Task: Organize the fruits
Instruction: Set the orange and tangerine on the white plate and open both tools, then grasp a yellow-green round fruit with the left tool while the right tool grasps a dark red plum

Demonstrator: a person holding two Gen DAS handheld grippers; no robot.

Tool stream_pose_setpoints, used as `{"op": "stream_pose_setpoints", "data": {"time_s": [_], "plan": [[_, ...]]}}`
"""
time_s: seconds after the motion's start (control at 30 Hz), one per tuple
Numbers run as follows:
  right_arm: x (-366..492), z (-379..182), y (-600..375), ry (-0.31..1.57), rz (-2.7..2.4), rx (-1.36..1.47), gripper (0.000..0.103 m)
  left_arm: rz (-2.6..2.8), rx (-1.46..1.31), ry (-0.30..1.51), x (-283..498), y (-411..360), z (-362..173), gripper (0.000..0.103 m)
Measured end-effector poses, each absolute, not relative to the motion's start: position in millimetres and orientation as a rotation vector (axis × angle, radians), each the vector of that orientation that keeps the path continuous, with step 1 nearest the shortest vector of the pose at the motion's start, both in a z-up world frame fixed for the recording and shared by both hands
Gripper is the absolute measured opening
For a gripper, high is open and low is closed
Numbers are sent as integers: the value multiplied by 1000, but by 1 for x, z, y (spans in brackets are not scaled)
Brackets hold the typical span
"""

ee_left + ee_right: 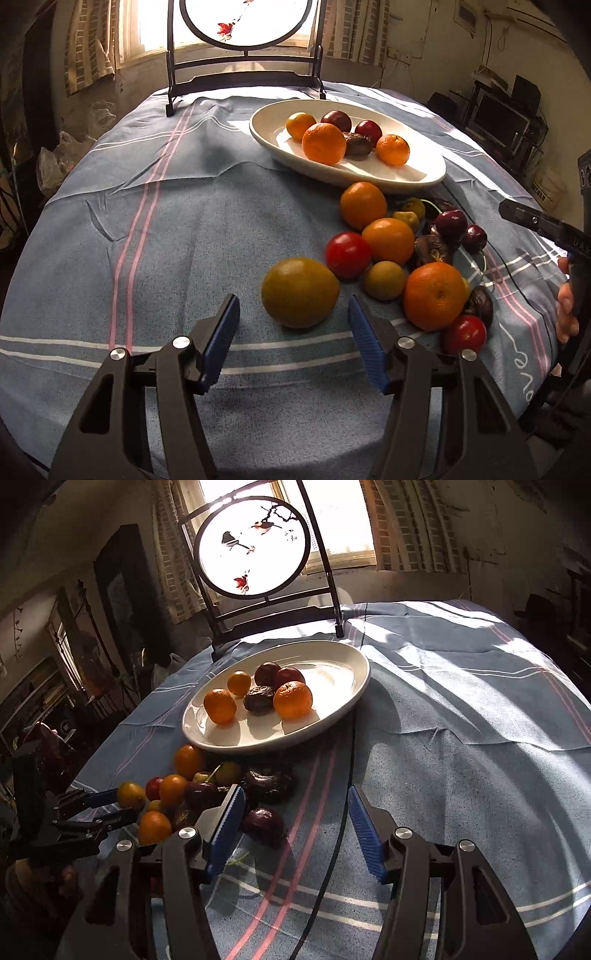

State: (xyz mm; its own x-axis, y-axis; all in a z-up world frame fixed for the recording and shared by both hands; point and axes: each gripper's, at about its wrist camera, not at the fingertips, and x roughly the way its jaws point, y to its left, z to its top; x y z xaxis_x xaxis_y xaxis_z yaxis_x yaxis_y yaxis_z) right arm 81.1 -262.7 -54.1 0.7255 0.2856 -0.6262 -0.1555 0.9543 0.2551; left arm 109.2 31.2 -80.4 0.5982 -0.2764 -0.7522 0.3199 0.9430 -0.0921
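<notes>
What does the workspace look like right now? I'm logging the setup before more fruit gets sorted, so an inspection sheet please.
Surface: table under a blue striped cloth, creased.
Job's things: white oval plate holds six fruits; a loose fruit pile lies on the cloth in front of it; a yellow-green fruit sits nearest the left gripper.
Clutter: round painted screen on a stand behind the plate.
Grippers: left gripper open, empty; right gripper open, empty.
Cables: one dark cable runs across the cloth.
Surroundings: bright window, curtains, dim shelves.
</notes>
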Motion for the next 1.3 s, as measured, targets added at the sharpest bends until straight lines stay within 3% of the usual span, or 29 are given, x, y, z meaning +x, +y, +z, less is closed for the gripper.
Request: {"op": "stream_pose_setpoints", "data": {"time_s": [0.07,0.17,0.37,0.43,0.5,0.67,1.07,1.3], "plan": [[81,-55,-263,725,253,193,59,-343,62,859,114,28,-79,57],[83,-57,-258,749,276,173,59,-381,21,883,119,27,-82,41],[87,-66,-232,826,305,41,59,-367,-23,768,104,36,-72,41],[91,-69,-228,858,312,27,51,-355,-19,747,101,36,-70,41],[97,-75,-226,904,315,29,35,-353,-8,733,99,34,-69,41],[98,-78,-224,912,333,31,30,-354,2,721,97,34,-67,41],[75,-56,-235,746,342,59,29,-391,-35,751,101,33,-66,41],[109,-28,-252,734,323,128,30,-476,-8,701,126,-5,-29,41]]}}
